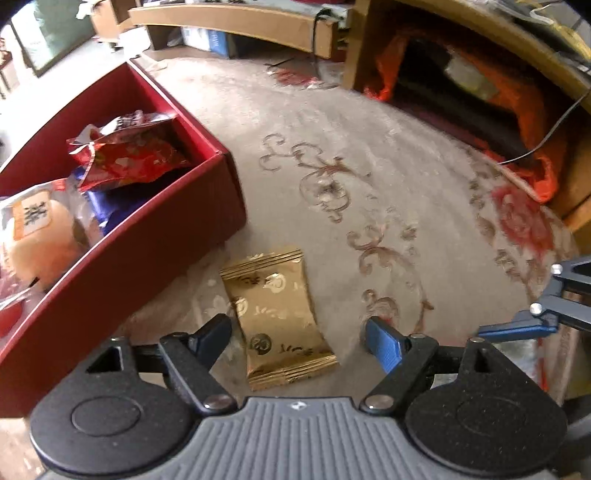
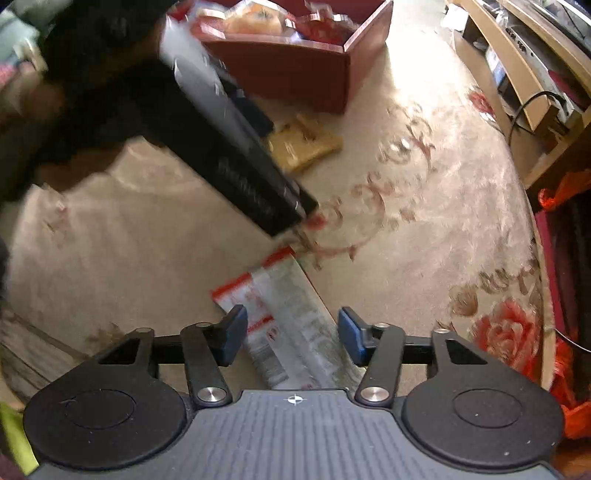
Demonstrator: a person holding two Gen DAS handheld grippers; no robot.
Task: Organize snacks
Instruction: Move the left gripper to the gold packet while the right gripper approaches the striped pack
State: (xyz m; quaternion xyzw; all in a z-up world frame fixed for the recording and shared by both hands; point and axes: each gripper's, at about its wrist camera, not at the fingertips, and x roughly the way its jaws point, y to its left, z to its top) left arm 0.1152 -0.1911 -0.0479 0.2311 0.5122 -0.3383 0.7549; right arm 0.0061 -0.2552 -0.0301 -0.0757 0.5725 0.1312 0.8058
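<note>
A gold foil snack packet (image 1: 279, 317) lies flat on the pale carpet beside the red box (image 1: 147, 258). My left gripper (image 1: 299, 332) hangs over it, open, with a finger on each side and neither pad touching. The box holds a red packet (image 1: 129, 155) and a wrapped bun (image 1: 40, 236). In the right wrist view, a white-and-red packet (image 2: 291, 325) lies on the carpet between the spread fingers of my right gripper (image 2: 291, 332), which is open. The left gripper's dark body (image 2: 236, 155) crosses that view, blurred, with the gold packet (image 2: 306, 144) and the red box (image 2: 295, 70) beyond it.
The carpet (image 1: 369, 166) has floral patterns and a red flower (image 2: 506, 336). Low wooden furniture (image 1: 236, 18) runs along the far side, with an orange bag (image 1: 532, 122) and a cable (image 1: 554, 129) under a wooden unit at right. The right gripper's blue finger (image 1: 517, 328) shows at the right edge.
</note>
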